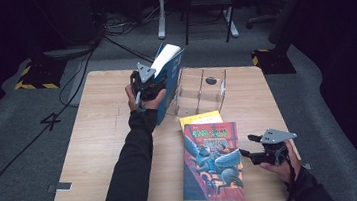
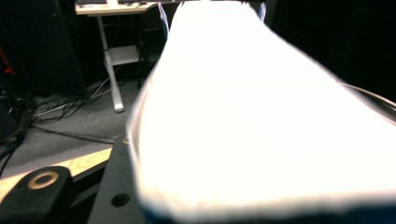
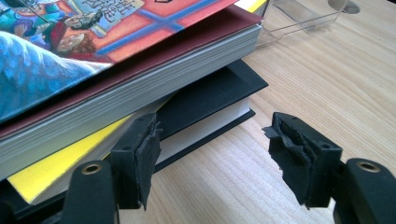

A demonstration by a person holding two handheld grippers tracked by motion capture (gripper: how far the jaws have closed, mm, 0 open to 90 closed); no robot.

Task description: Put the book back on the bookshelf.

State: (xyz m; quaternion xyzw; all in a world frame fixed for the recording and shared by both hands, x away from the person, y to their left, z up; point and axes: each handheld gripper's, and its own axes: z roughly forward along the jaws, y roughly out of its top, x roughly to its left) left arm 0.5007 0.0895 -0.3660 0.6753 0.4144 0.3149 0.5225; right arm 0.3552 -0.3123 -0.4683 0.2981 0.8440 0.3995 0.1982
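Blue book (image 1: 170,78) between left jaws

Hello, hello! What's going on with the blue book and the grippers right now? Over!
Left gripper grips the blue book, tilted, beside the clear rack. Right gripper open, empty, beside the book stack. Nothing in the way.
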